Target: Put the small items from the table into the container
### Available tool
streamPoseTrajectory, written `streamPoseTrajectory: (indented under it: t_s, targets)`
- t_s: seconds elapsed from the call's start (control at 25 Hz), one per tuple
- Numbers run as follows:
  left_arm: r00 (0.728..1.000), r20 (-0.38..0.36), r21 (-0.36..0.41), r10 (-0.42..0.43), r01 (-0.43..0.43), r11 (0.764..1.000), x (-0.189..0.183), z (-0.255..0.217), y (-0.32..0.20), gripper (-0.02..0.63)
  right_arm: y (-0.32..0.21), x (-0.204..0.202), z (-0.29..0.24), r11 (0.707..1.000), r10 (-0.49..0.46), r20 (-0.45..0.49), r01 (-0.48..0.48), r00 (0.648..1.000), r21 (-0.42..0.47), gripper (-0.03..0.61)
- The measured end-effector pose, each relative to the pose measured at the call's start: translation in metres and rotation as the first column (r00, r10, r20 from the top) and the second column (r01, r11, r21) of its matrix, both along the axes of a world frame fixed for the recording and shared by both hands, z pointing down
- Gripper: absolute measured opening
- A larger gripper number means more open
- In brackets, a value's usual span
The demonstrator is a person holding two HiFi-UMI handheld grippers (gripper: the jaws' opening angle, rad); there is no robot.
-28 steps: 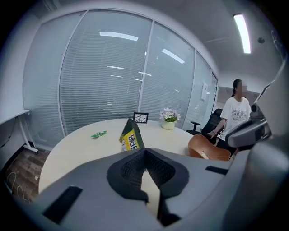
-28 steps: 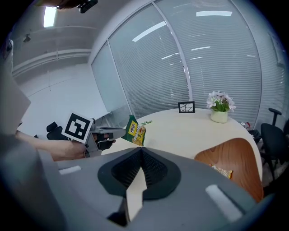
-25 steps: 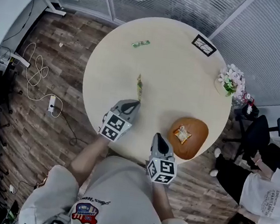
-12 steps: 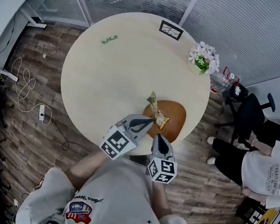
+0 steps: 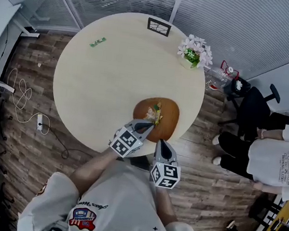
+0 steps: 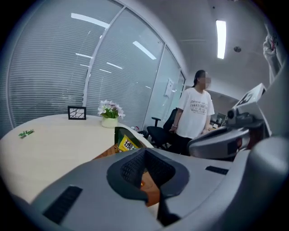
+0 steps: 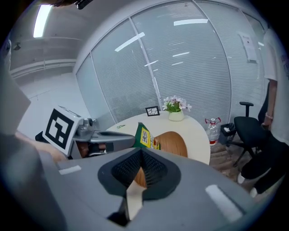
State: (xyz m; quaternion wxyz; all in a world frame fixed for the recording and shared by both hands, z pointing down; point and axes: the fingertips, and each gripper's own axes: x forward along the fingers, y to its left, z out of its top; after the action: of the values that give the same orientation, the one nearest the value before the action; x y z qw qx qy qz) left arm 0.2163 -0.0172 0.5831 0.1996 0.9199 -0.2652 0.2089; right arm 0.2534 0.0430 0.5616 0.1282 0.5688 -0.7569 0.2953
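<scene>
Round worktop (image 5: 112, 82) seen from beside the seated person. The left tongs (image 5: 152, 122) are closed on the lower end of a green and yellow snack packet (image 5: 157, 113), which stands nearly upright above the brown container (image 5: 174, 117). Whether the packet's end already touches the container's floor cannot be told. The right tongs (image 5: 162, 142) are closed on nothing and hover just beside the container's near rim.

Step in hand, as judged: release of the packet. It is best done with the packet over the middle of the container and low, so that a tall thin packet tips inward rather than over the rim. The tongs should open fully before they lift, lest the wrapper cling to a pad.

Edges: the container sits close to the worktop's near edge, so a packet that falls toward the person could slide to the floor. The right tongs stand near enough to steady the rim if needed.

Open room: the middle of the worktop is bare. One small green item (image 5: 98, 42) lies well apart near the far left rim, with a free path to it. The picture frame (image 5: 159, 26) and the flower pot (image 5: 195, 55) stand at the far rim, clear of that path.
</scene>
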Motion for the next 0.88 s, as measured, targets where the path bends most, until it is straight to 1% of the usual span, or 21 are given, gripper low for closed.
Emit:
streamPoseTrajectory:
  t_s: [0.12, 0.2, 0.32, 0.36, 0.4, 0.44, 0.56, 0.6, 0.68, 0.72, 0.76, 0.84, 0.88]
  targets:
    - [0.994, 0.095, -0.002, -0.043, 0.044, 0.999, -0.016, 0.03, -0.001, 0.003, -0.003, 0.002, 0.004, 1.0, -0.027, 0.006, 0.027, 1.0, -0.004, 0.002]
    - [0.988, 0.135, -0.006, -0.076, 0.077, 0.997, -0.028, 0.044, -0.002, 0.003, -0.006, -0.002, 0.005, 0.999, -0.054, 0.009, 0.054, 0.999, -0.003, 0.002]
    - [0.981, 0.148, -0.039, -0.129, 0.136, 0.99, -0.046, 0.054, -0.002, 0.006, -0.013, -0.011, 0.005, 0.995, -0.104, 0.016, 0.104, 0.994, 0.002, 0.002]
    - [0.979, 0.146, -0.057, -0.144, 0.154, 0.987, -0.052, 0.056, -0.001, 0.036, -0.015, -0.014, 0.005, 0.993, -0.121, 0.017, 0.121, 0.993, 0.004, 0.002]
    - [0.977, 0.143, -0.072, -0.158, 0.17, 0.983, -0.057, 0.057, 0.0, 0.086, -0.018, -0.017, 0.005, 0.991, -0.137, 0.017, 0.137, 0.99, 0.007, 0.002]
    - [0.975, 0.141, -0.079, -0.173, 0.186, 0.979, -0.063, 0.056, 0.001, 0.104, -0.021, -0.019, 0.005, 0.988, -0.153, 0.017, 0.153, 0.988, 0.009, 0.002]
    - [0.959, 0.163, -0.069, -0.233, 0.247, 0.967, -0.087, 0.051, 0.0, 0.104, -0.03, -0.026, 0.006, 0.98, -0.2, 0.014, 0.2, 0.98, 0.01, 0.002]
    - [0.948, 0.182, -0.069, -0.261, 0.277, 0.958, -0.098, 0.051, -0.001, 0.104, -0.033, -0.03, 0.007, 0.976, -0.216, 0.016, 0.216, 0.976, 0.008, 0.002]
    - [0.918, 0.224, -0.08, -0.329, 0.353, 0.932, -0.123, 0.054, -0.005, 0.097, -0.038, -0.04, 0.01, 0.968, -0.25, 0.023, 0.25, 0.968, 0.0, 0.002]
    - [0.899, 0.238, -0.081, -0.368, 0.396, 0.915, -0.136, 0.054, -0.008, 0.078, -0.041, -0.045, 0.012, 0.964, -0.267, 0.023, 0.267, 0.963, -0.007, 0.002]
    - [0.88, 0.245, -0.076, -0.407, 0.436, 0.896, -0.149, 0.051, -0.01, 0.038, -0.044, -0.05, 0.014, 0.959, -0.283, 0.022, 0.283, 0.959, -0.017, 0.002]
    - [0.848, 0.247, -0.064, -0.469, 0.497, 0.865, -0.171, 0.044, -0.014, 0.006, -0.049, -0.061, 0.018, 0.951, -0.308, 0.013, 0.308, 0.951, -0.037, 0.002]
    - [0.836, 0.248, -0.059, -0.489, 0.517, 0.854, -0.181, 0.041, -0.015, 0.005, -0.051, -0.067, 0.019, 0.947, -0.317, 0.01, 0.317, 0.948, -0.046, 0.002]
